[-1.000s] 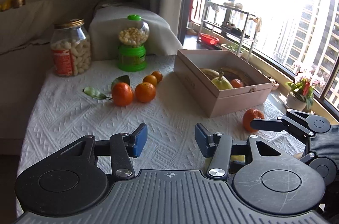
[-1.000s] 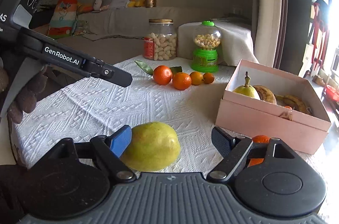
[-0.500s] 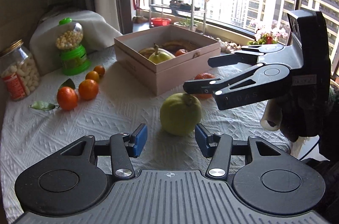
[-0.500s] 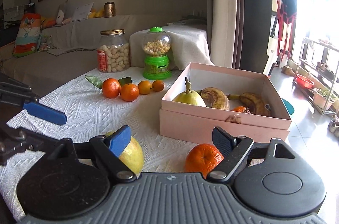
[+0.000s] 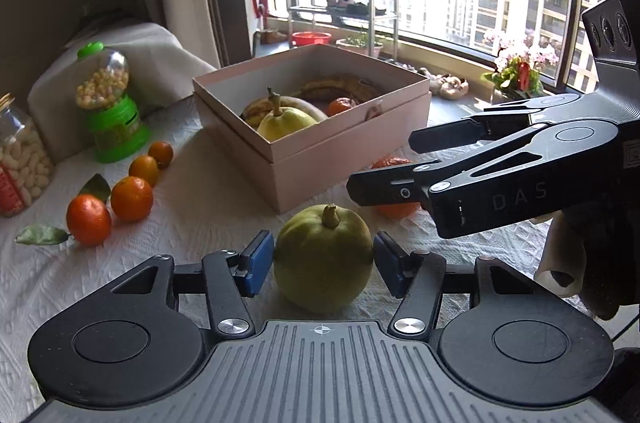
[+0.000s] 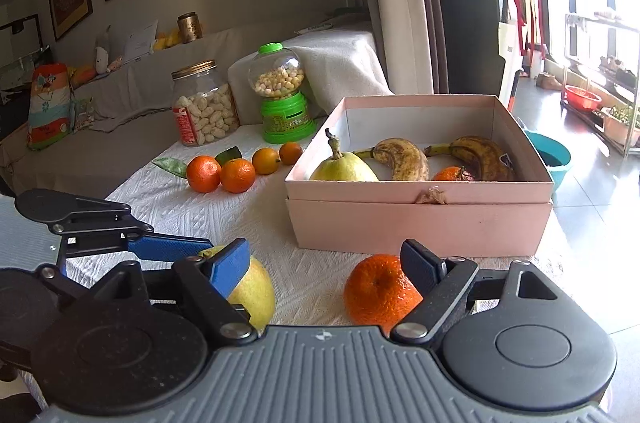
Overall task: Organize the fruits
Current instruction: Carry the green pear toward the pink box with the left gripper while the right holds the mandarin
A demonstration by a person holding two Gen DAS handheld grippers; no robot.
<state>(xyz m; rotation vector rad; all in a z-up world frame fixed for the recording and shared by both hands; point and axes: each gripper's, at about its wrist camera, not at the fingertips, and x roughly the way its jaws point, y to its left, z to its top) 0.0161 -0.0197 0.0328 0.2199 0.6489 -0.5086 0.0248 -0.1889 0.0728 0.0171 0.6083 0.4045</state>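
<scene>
Left gripper, jaws spread, had been brought around pear; box at 12 o'clock; grasp judged imminent.

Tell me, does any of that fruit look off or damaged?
Yes: the two bananas in the pink box are heavily browned and spotted, well past ripe. A small torn scrap hangs on the box's front rim. The pear beside them looks fine.
</scene>
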